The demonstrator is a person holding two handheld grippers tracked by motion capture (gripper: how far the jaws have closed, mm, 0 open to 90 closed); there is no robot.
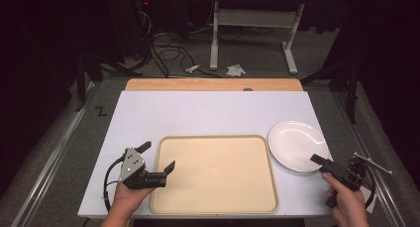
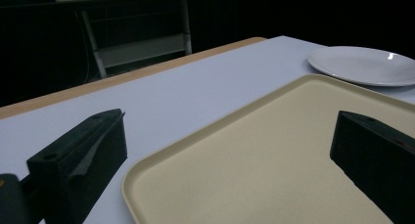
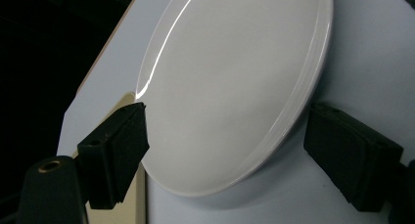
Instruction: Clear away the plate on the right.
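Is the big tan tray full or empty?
Empty. The tan tray shows a bare, flat surface in the high view, and the left gripper view shows it bare too. The white plate lies beside it on the table.

A white table (image 1: 198, 115) carries a beige tray (image 1: 215, 173) and white plate (image 1: 296, 143).

Glossy, perhaps ceramic plate (image 1: 297, 143); matt tray (image 1: 215, 173)

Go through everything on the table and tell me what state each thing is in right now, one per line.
plate: empty, flat on the table, right of the tray, rim between the right gripper's jaws, not clamped.
tray: empty, flat on the table, its left edge between the left gripper's jaws.
left gripper: open, astride the tray's left edge.
right gripper: open, at the plate's near rim.
table: white top, bare apart from tray and plate.
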